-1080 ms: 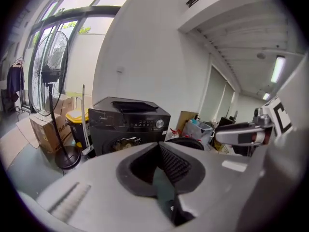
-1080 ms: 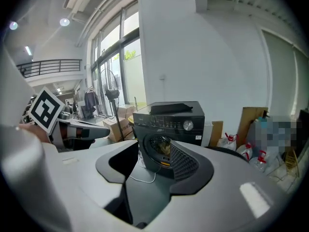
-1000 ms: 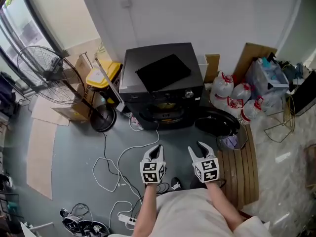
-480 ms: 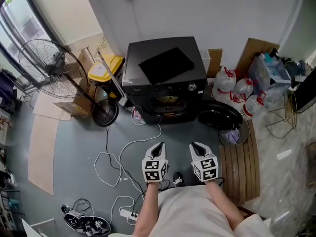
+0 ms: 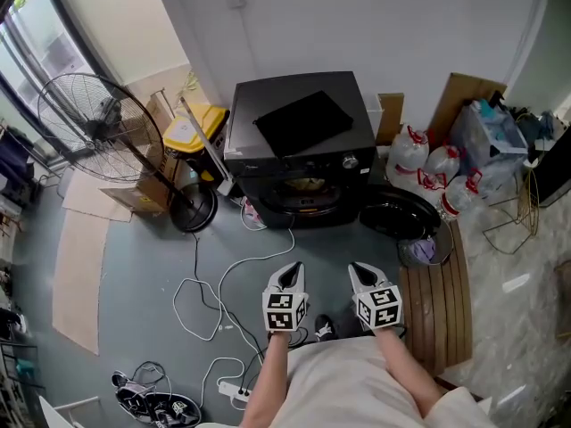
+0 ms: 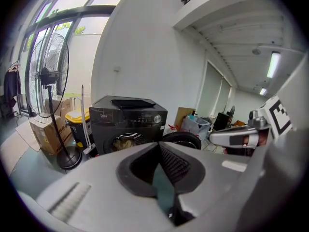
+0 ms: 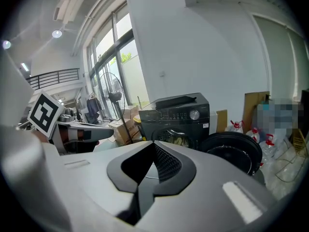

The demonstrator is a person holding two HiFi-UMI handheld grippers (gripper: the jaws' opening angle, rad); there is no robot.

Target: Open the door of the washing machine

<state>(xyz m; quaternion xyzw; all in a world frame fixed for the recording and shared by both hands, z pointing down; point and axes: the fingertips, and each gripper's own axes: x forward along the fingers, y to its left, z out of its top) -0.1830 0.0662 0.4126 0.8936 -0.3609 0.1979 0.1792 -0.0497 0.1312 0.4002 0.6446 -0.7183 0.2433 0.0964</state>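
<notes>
Head view: both forearms come in from the bottom edge. The left gripper and right gripper are held side by side, near each other but not touching. Both point forward at the washing machine and tilt a bit down. The machine is well ahead of both jaws, with grey floor and a loose white cable between. Its door is already swung wide open, ahead and to the right of the right jaws. The drum opening is exposed, with laundry visible inside.

Left gripper view: jaws together, pads meeting at the tip, nothing between them. The machine is straight ahead above the jaw tips. The open door sits just right of it. A standing fan is ahead and far left. The right gripper shows at the right edge, level with this one.

Right gripper view: jaws have just been closing and are now pressed together, nothing caught between them. The machine is dead ahead above the tips, the open door ahead-right and low. The left gripper is at the left edge.
</notes>
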